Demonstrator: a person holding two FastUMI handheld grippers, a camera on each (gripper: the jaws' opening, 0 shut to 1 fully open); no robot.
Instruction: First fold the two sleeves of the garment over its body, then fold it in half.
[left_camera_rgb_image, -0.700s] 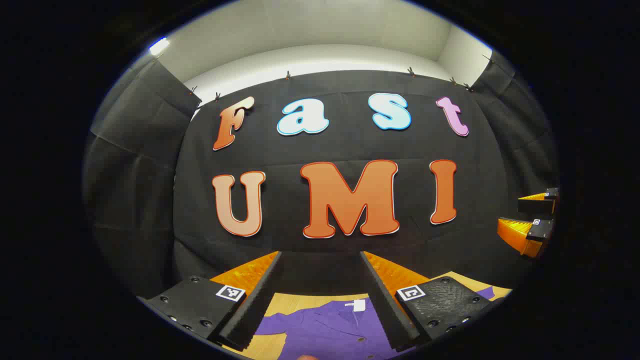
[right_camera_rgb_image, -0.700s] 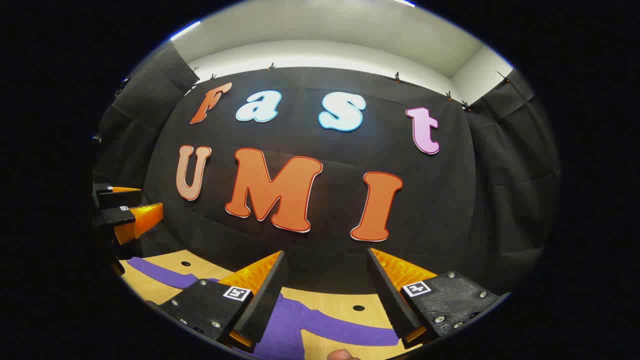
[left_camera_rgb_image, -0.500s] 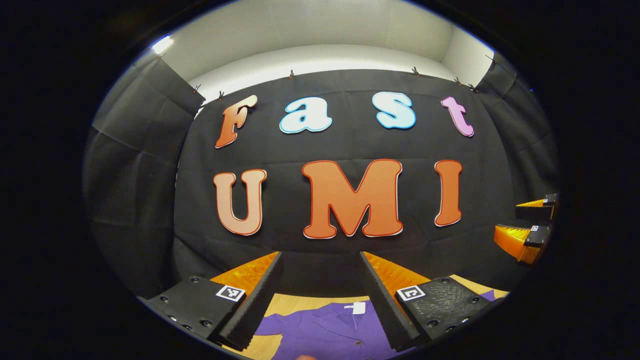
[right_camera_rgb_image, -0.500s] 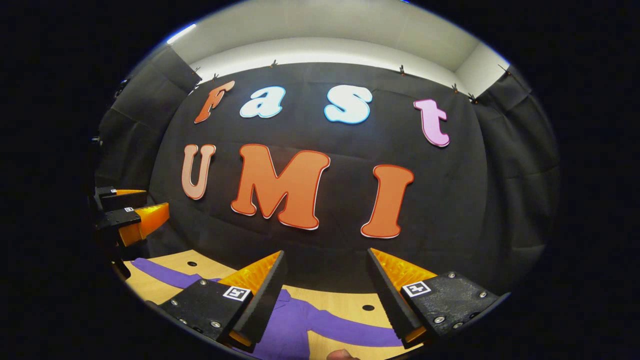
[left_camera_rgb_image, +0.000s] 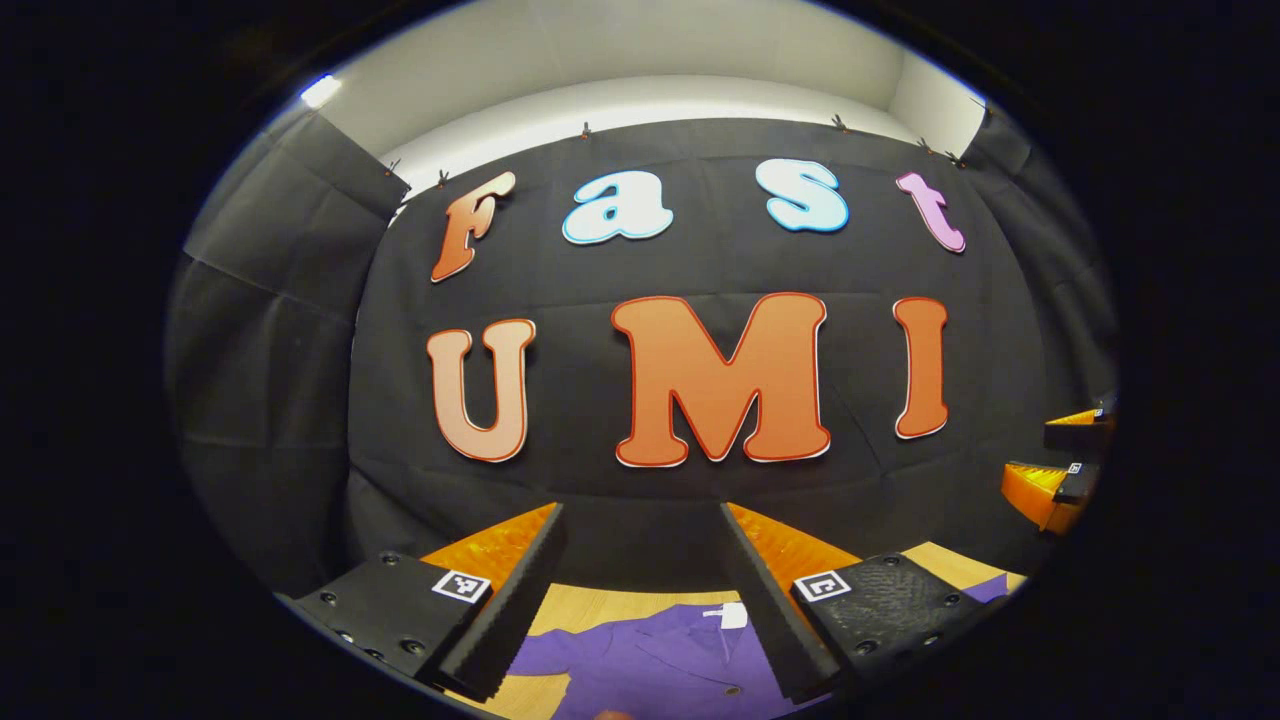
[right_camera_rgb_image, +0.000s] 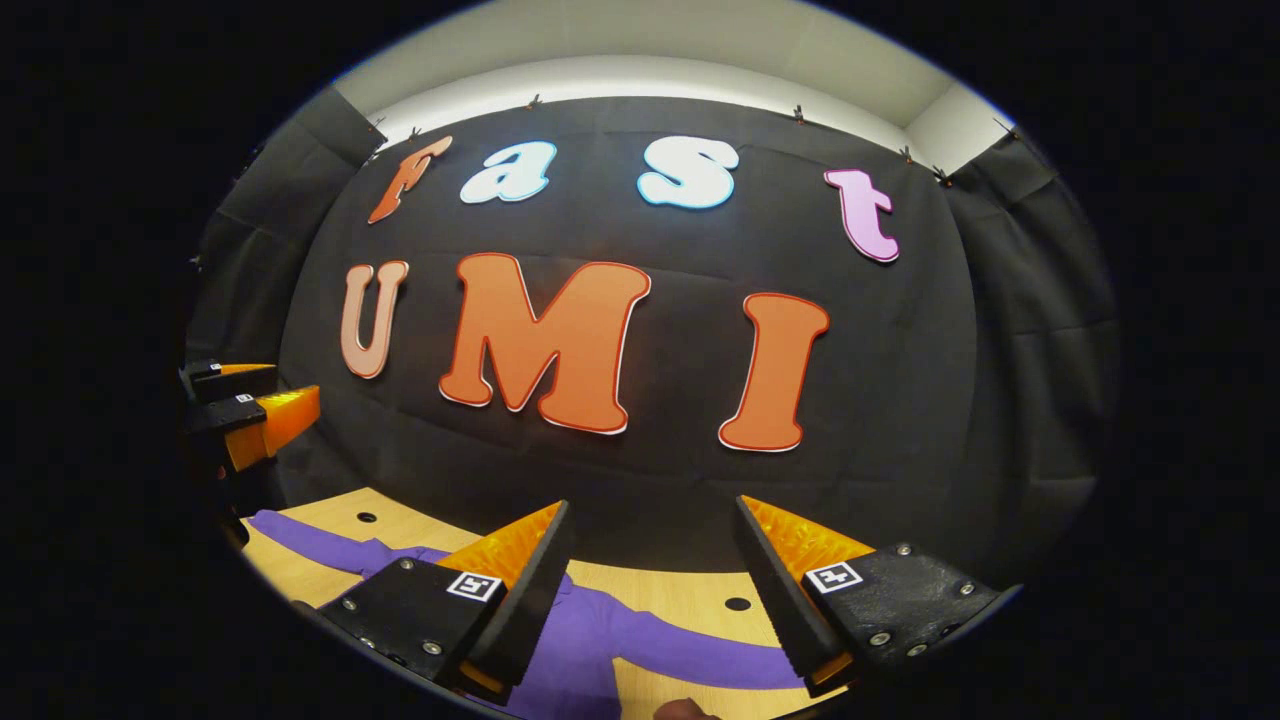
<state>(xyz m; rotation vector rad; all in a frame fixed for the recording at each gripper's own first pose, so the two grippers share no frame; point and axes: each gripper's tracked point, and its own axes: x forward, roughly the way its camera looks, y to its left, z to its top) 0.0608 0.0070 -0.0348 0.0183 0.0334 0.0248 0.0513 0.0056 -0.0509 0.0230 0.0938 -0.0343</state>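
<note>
A purple garment (left_camera_rgb_image: 650, 660) lies flat on the wooden table (left_camera_rgb_image: 590, 604), its collar with a white tag toward the wall. My left gripper (left_camera_rgb_image: 640, 600) hangs open above the collar with nothing between its fingers. In the right gripper view the same purple garment (right_camera_rgb_image: 600, 640) spreads one sleeve (right_camera_rgb_image: 700, 662) to the right and the other sleeve (right_camera_rgb_image: 310, 535) to the far left. Above the right sleeve my right gripper (right_camera_rgb_image: 650, 590) stands open and holds nothing. Each gripper also shows at the edge of the other's view: the right gripper (left_camera_rgb_image: 1060, 465) and the left gripper (right_camera_rgb_image: 245, 405).
The wooden table (right_camera_rgb_image: 690, 595) has small round holes (right_camera_rgb_image: 737, 604) and ends at the black cloth wall close behind the garment. A fingertip (right_camera_rgb_image: 685, 710) shows at the bottom edge of the right gripper view.
Both grippers have moved forward toward the wall and tipped slightly down, so a little more of the table and garment shows. Both stay open.
</note>
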